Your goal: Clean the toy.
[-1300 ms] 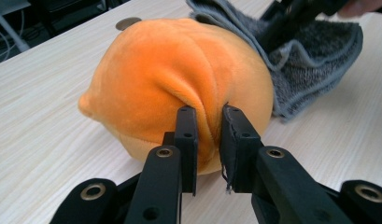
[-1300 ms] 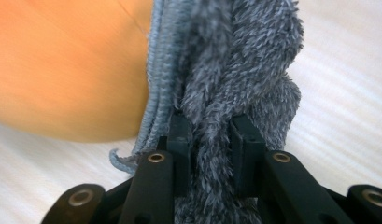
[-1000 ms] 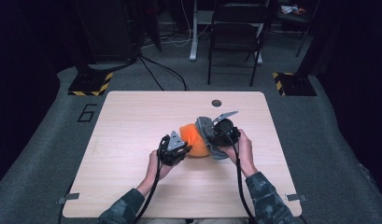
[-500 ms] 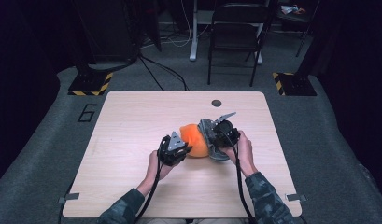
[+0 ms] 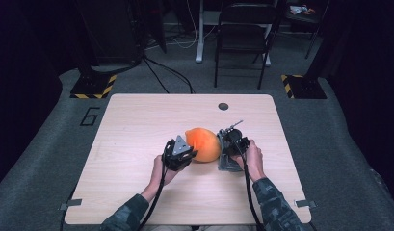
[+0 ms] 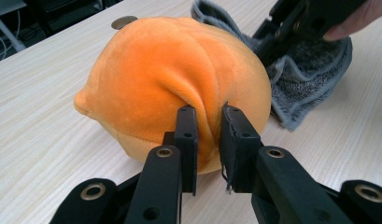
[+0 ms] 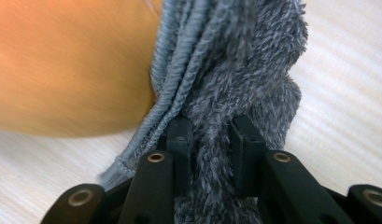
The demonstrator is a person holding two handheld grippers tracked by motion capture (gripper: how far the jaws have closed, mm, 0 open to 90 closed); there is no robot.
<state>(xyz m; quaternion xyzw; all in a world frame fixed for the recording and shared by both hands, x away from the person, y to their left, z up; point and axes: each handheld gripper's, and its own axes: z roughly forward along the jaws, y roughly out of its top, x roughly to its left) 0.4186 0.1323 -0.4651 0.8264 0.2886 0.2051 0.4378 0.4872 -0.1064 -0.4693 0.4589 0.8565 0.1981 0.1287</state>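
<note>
Nearest me, both forearms come in over the table (image 5: 137, 192) edge, sleeves in a camouflage print.

Left gripper (image 5: 179, 153) sits just left of the plush (image 5: 203, 143). In the left gripper view its jaws are clamped on a pinched fold of the orange plush (image 6: 170, 79), pads pressing the fabric from both sides. I read the plush as resting on the tabletop, near the middle and slightly toward my side.

Right gripper (image 5: 232, 144) is just right of the plush. In the right gripper view its jaws are closed on a bunched fold of the grey towel (image 7: 244, 74); pile bulges between and over the pads. The towel's corded hem lies against the plush (image 7: 72, 65), touching it. From the left gripper view, the towel (image 6: 310, 70) lies crumpled on the wood behind and beside the plush, with the right gripper (image 6: 300, 23) over it.

Farther back: a small dark round inset (image 5: 223, 106) near the table's far edge. Beyond the table, a folding chair (image 5: 245, 33) on grey carpet and two yellow-black striped bases (image 5: 93, 86).
</note>
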